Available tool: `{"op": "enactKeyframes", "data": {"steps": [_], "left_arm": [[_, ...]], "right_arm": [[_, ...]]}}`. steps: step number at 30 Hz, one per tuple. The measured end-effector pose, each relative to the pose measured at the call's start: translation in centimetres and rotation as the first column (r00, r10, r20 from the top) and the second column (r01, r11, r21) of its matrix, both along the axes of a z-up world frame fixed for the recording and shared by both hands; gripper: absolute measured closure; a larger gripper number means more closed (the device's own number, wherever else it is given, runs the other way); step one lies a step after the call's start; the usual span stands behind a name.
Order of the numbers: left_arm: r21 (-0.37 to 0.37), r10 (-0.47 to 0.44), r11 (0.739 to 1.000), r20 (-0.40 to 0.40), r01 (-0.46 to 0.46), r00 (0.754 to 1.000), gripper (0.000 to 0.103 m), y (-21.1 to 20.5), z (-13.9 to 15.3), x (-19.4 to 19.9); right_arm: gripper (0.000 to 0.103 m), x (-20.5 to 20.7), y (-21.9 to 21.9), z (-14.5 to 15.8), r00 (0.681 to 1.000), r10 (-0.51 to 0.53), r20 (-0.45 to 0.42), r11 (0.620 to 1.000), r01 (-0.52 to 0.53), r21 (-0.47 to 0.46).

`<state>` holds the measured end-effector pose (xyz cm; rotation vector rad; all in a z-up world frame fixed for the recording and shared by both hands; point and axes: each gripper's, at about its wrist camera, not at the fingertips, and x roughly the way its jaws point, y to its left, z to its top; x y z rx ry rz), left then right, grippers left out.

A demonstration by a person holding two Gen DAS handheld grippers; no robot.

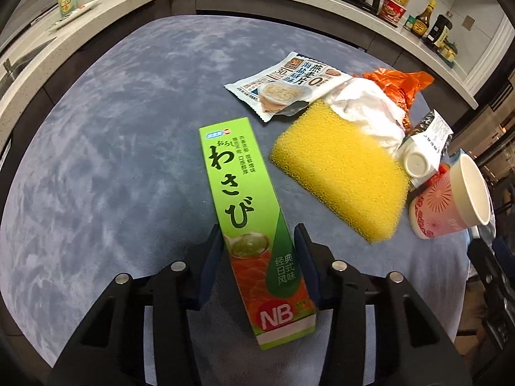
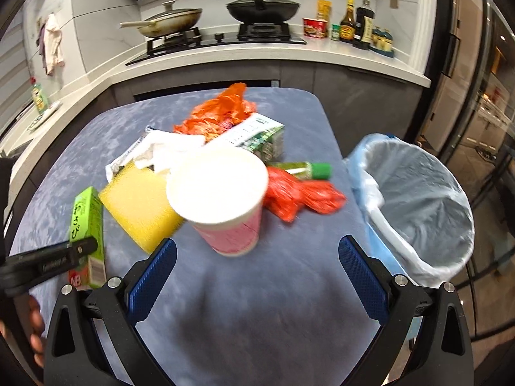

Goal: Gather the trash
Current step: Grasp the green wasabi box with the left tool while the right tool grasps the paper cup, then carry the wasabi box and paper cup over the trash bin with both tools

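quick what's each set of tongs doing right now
left tongs: astride the green wasabi box, grip not confirmed.
right tongs: open, empty.

Black wok (image 2: 262,8); frying pan (image 2: 167,21); sauce bottles (image 2: 355,24).

"NB" on green wasabi box (image 1: 254,225)

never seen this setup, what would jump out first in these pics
A bright green wasabi box lies on the blue table between the left gripper fingers. Beside it lies a yellow sponge in a heap of wrappers, with a pink paper cup just ahead of the open right gripper. A lined trash bin stands off the table's right edge.
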<state>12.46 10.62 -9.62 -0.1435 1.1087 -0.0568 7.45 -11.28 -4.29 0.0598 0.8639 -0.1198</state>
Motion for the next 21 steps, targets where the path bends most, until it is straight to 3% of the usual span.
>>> {"op": "enactKeyframes", "data": {"steps": [11, 13, 15, 16, 21], "left_arm": [[0.024, -0.050, 0.998, -0.002, 0.050, 0.999, 0.062, -0.9, 0.1, -0.8], [0.030, -0.054, 0.998, 0.000, 0.054, 0.999, 0.062, -1.0, 0.1, -0.9], [0.029, -0.056, 0.998, 0.000, 0.056, 0.998, 0.062, -1.0, 0.2, -1.0], [0.029, -0.056, 0.998, 0.001, 0.056, 0.998, 0.062, -1.0, 0.3, -1.0], [0.034, -0.060, 0.998, 0.012, 0.059, 0.998, 0.062, -1.0, 0.8, -1.5]], "right_arm": [[0.007, 3.9, 0.8, -1.1, 1.000, 0.003, 0.031, 0.999, -0.002, -0.046], [0.017, 4.3, 1.0, -1.2, 0.999, 0.014, 0.033, 0.999, -0.013, -0.039], [0.035, 4.4, 1.1, -1.3, 0.999, 0.026, 0.025, 0.999, -0.025, -0.031], [0.039, 4.3, 1.0, -1.2, 0.999, 0.031, 0.023, 0.999, -0.030, -0.022], [0.041, 3.3, 0.5, -0.5, 0.998, 0.041, 0.053, 0.999, -0.042, 0.020]]}}
